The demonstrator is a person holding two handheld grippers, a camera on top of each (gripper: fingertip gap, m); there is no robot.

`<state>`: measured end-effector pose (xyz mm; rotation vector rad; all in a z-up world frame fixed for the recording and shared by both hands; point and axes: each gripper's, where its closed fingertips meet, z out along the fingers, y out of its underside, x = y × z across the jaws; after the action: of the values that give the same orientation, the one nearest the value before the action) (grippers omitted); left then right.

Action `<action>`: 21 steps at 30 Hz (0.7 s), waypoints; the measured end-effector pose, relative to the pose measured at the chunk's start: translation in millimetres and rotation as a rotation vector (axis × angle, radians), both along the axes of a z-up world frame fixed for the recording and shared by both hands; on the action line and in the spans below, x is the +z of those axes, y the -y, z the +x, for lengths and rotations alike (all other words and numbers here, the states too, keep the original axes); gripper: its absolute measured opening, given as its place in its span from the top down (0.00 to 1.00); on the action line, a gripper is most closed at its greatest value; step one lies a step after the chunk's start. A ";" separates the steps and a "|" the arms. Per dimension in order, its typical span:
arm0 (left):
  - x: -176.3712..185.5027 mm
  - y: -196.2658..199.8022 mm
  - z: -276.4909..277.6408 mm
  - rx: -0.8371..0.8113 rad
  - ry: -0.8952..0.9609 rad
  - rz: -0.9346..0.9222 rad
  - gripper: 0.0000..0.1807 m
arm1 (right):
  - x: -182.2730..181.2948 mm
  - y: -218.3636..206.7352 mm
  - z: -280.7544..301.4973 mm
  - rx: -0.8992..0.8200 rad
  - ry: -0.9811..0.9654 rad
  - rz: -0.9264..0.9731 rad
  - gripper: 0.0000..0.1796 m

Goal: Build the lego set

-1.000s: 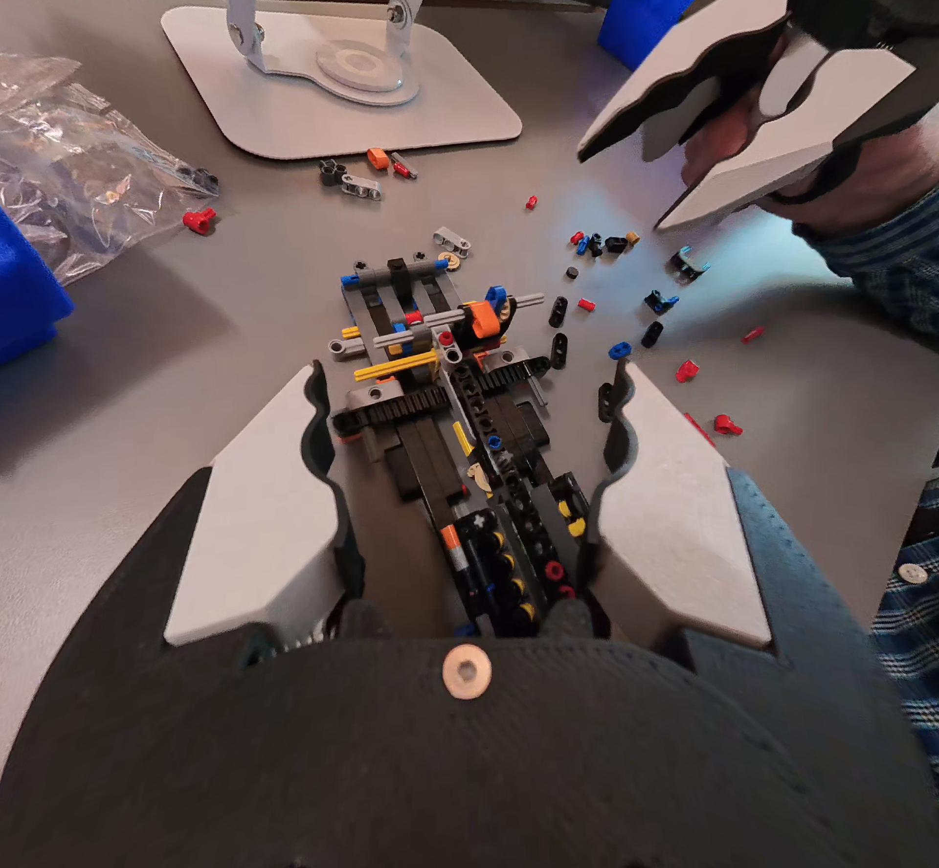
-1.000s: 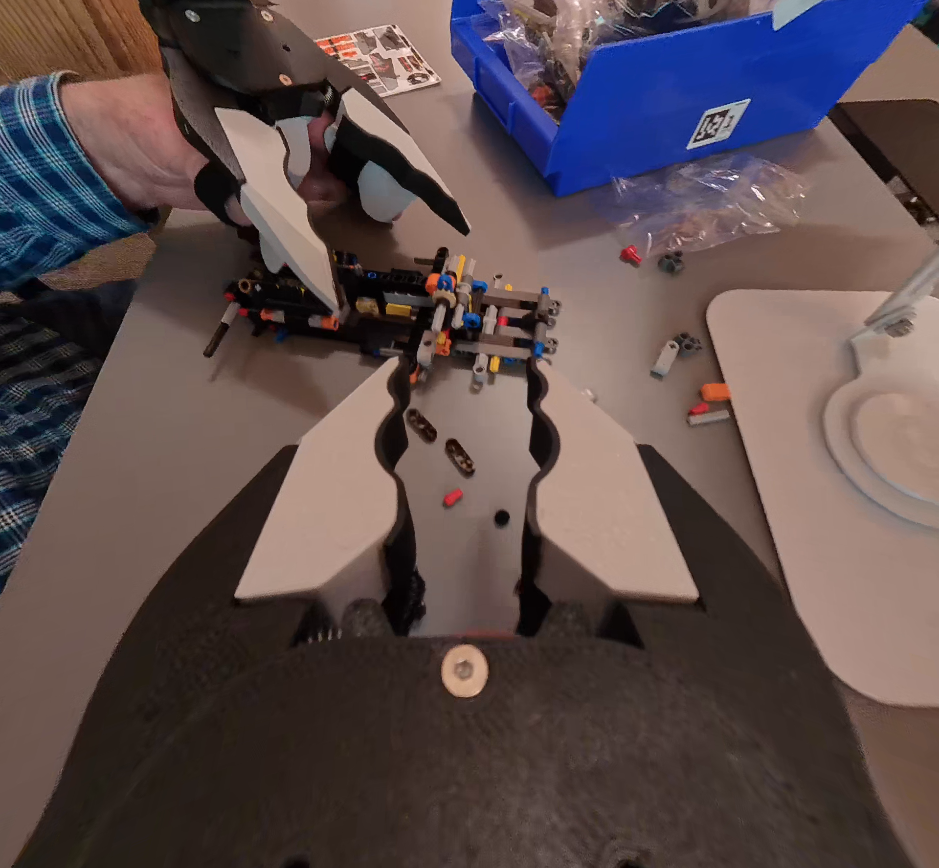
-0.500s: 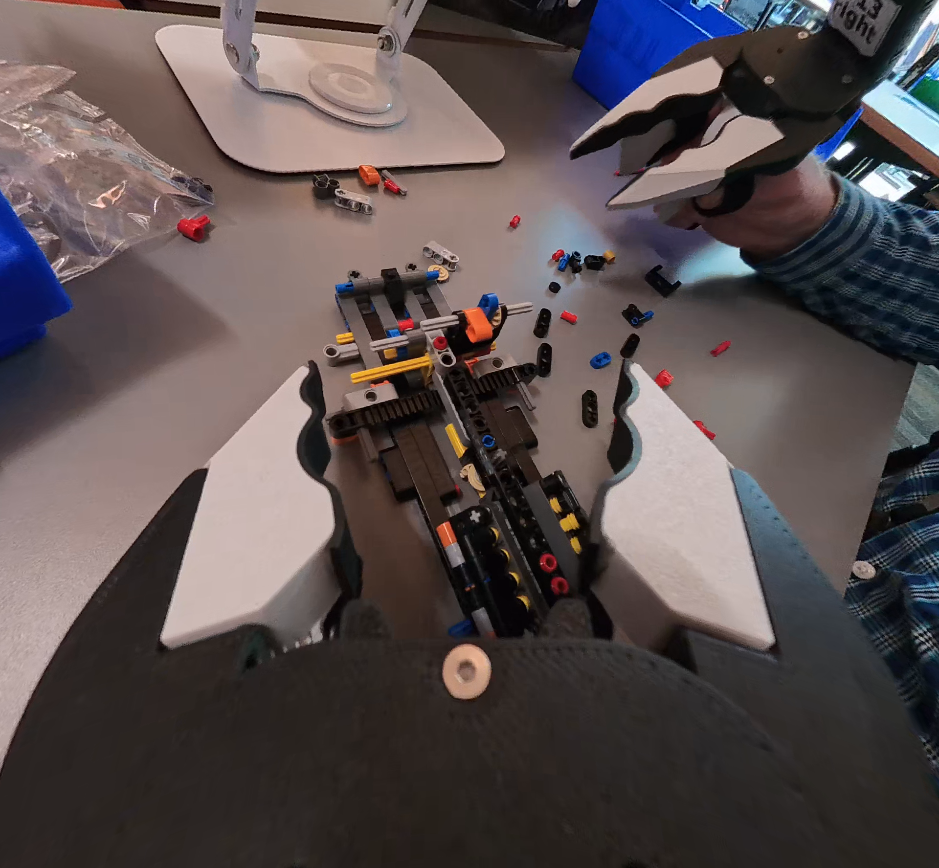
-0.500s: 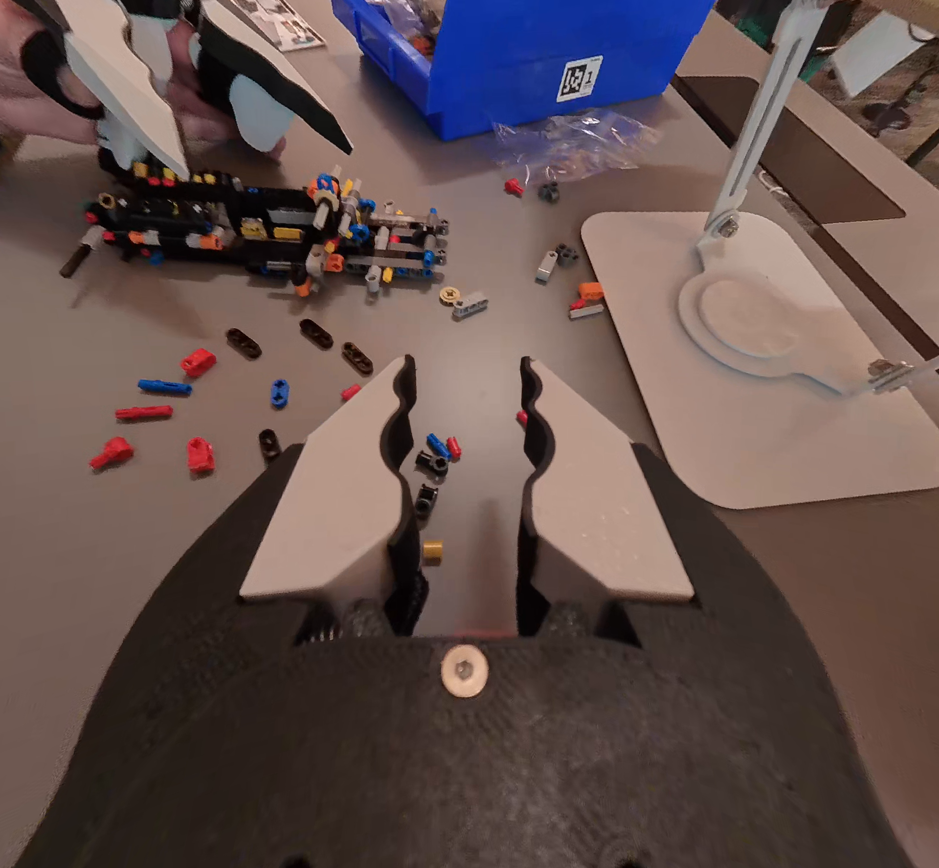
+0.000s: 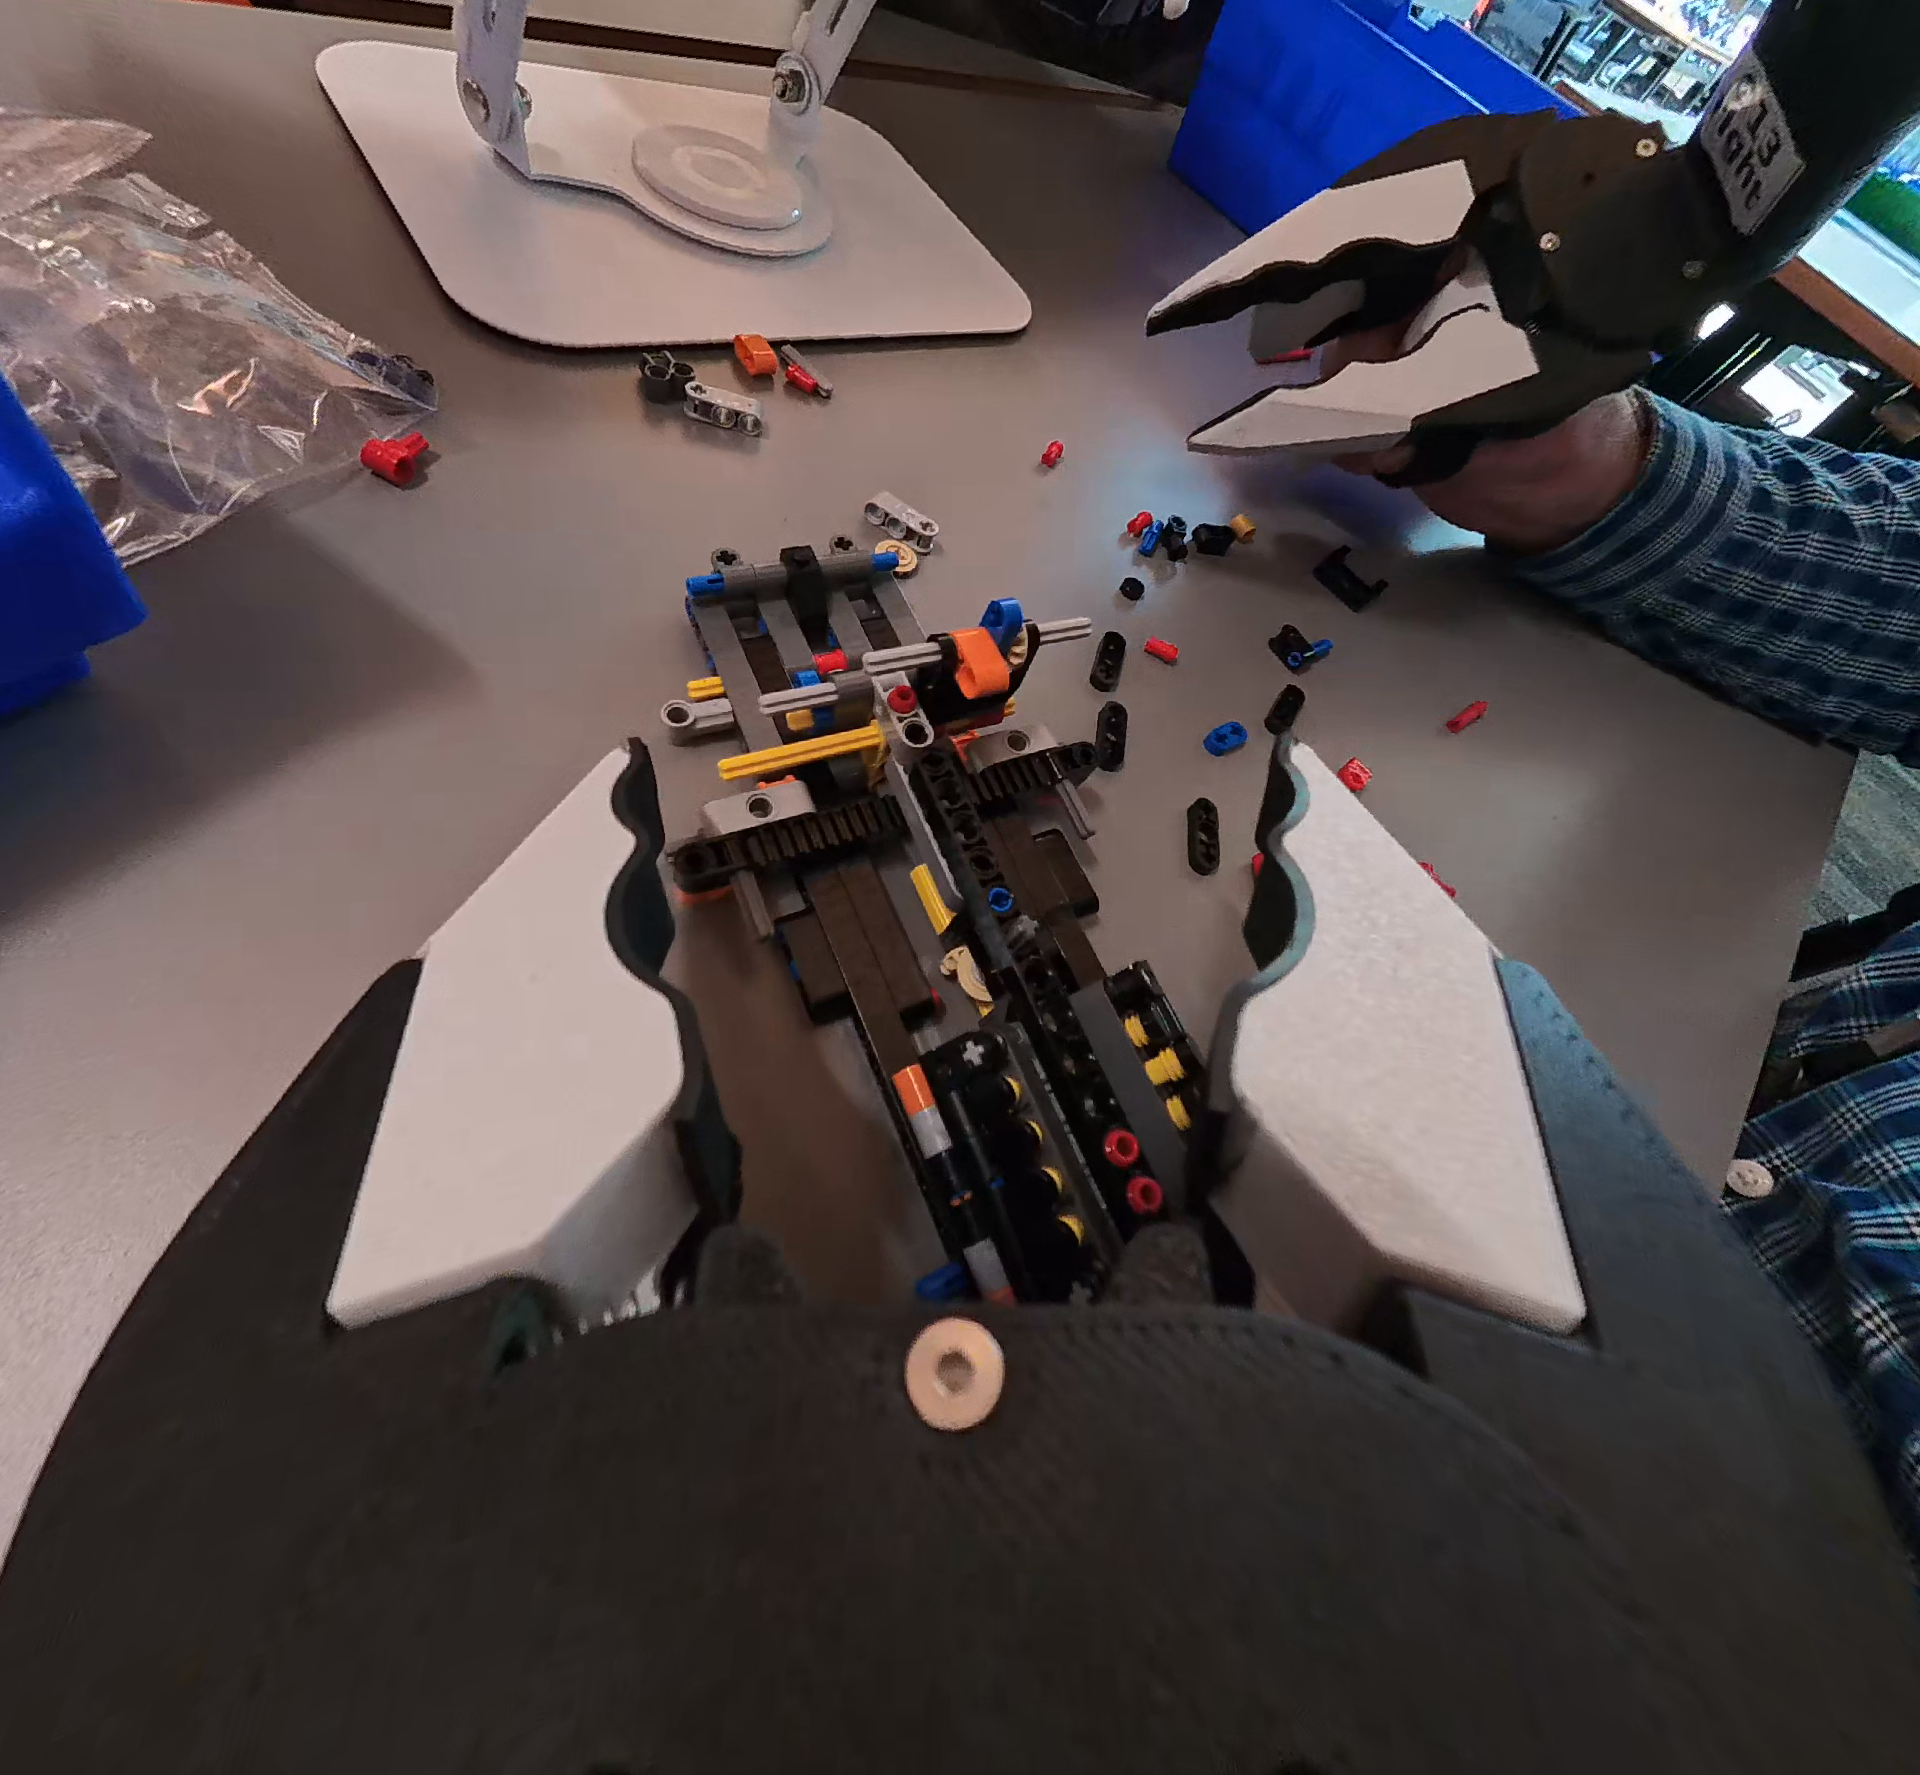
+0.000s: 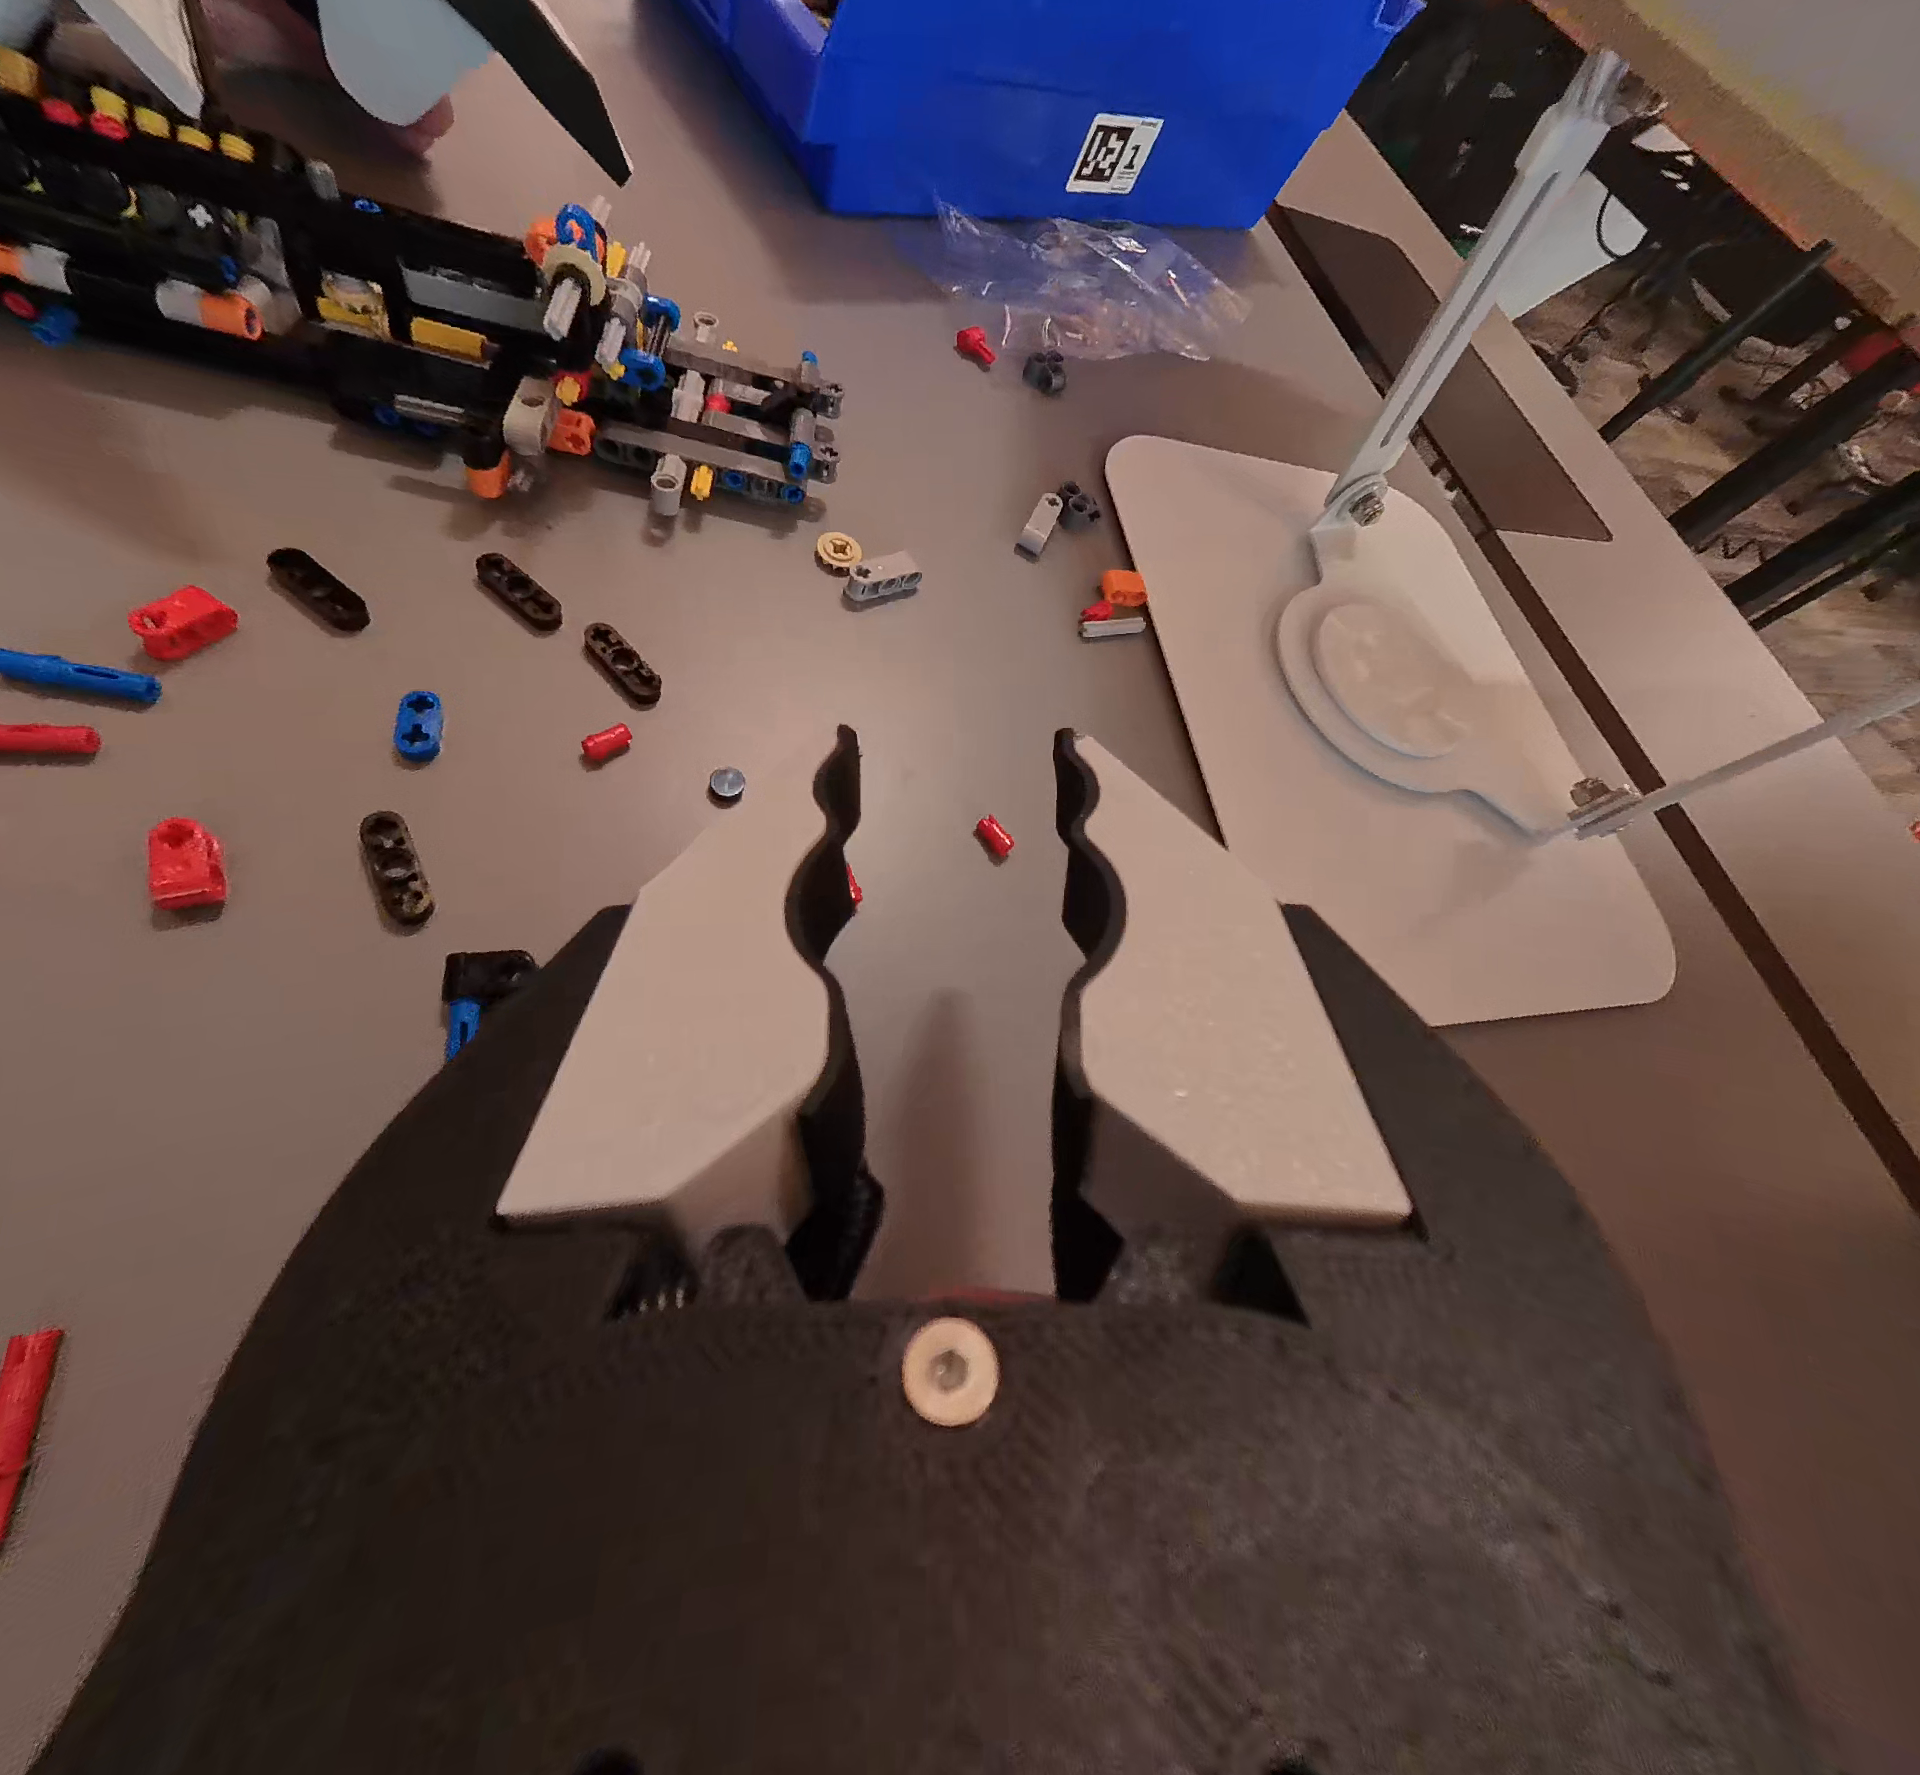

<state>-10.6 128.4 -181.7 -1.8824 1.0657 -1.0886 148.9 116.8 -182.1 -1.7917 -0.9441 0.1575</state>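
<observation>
The long black lego model [image 5: 904, 852] with yellow, orange and blue parts lies flat on the grey table. My left gripper [image 5: 956, 764] is open and straddles its near end, with the right finger close against the model's side. In the right wrist view the model [image 6: 416, 343] lies at the upper left under the left gripper's fingers [image 6: 499, 11]. My right gripper [image 6: 958, 738] is open and empty, low over the table, with a small red pin [image 6: 994, 837] lying between its fingers. It shows in the left wrist view [image 5: 1174, 385] raised to the right of the model.
Loose pieces are scattered beside the model: black liftarms [image 6: 517, 591], red connectors [image 6: 183, 622], a blue piece [image 6: 418, 726]. A blue bin [image 6: 987, 63] of bagged parts stands behind, with a plastic bag [image 6: 1081, 281] in front. A white stand base [image 6: 1403, 790] lies to the right. My right gripper's tips are some 9 cm from the blue piece [image 6: 418, 726]. It is also in sight in the left wrist view [image 5: 1231, 734].
My right gripper has drawn back from the model and swung right, toward the white stand base, over the loose pieces. My left gripper has stayed over the model's end.
</observation>
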 end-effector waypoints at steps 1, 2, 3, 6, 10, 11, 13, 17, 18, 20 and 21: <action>-0.1 0.0 0.0 0.000 -0.001 0.000 0.38 | -0.8 0.0 -0.2 0.002 0.002 -0.003 0.80; -0.2 -0.1 0.0 0.001 -0.001 -0.001 0.38 | -2.0 0.0 -0.1 0.002 0.004 -0.007 0.80; -0.2 -0.1 0.0 0.001 -0.001 -0.002 0.38 | -2.7 -0.2 0.7 0.001 0.009 -0.005 0.81; -0.3 0.0 0.0 0.000 -0.002 -0.003 0.38 | -3.6 -1.5 3.0 -0.005 0.017 -0.003 0.81; -0.8 0.4 0.2 -0.002 -0.004 -0.004 0.37 | -4.4 -2.1 4.0 -0.008 0.018 -0.006 0.81; -0.9 0.4 0.1 -0.003 -0.004 -0.004 0.37 | -4.0 -2.2 4.2 -0.009 0.018 -0.003 0.81; -0.7 0.6 0.1 -0.003 -0.003 -0.005 0.37 | -4.3 -2.2 4.1 -0.009 0.019 -0.004 0.81; -0.7 0.6 0.0 -0.003 -0.001 -0.007 0.37 | -5.7 -2.1 3.4 -0.006 0.027 -0.005 0.81; -0.7 0.6 0.0 -0.004 -0.001 -0.007 0.37 | -5.9 -2.0 3.2 -0.006 0.030 -0.004 0.81; -0.6 0.6 0.1 -0.004 -0.001 -0.007 0.38 | -6.4 -2.1 3.1 -0.005 0.032 -0.004 0.81; -0.5 0.7 0.0 -0.004 0.000 -0.007 0.38 | -6.7 -2.0 3.0 -0.005 0.033 -0.005 0.81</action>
<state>-10.6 127.7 -182.3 -1.8867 1.0672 -1.0965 151.8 118.9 -188.8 -1.8060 -0.9636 0.1275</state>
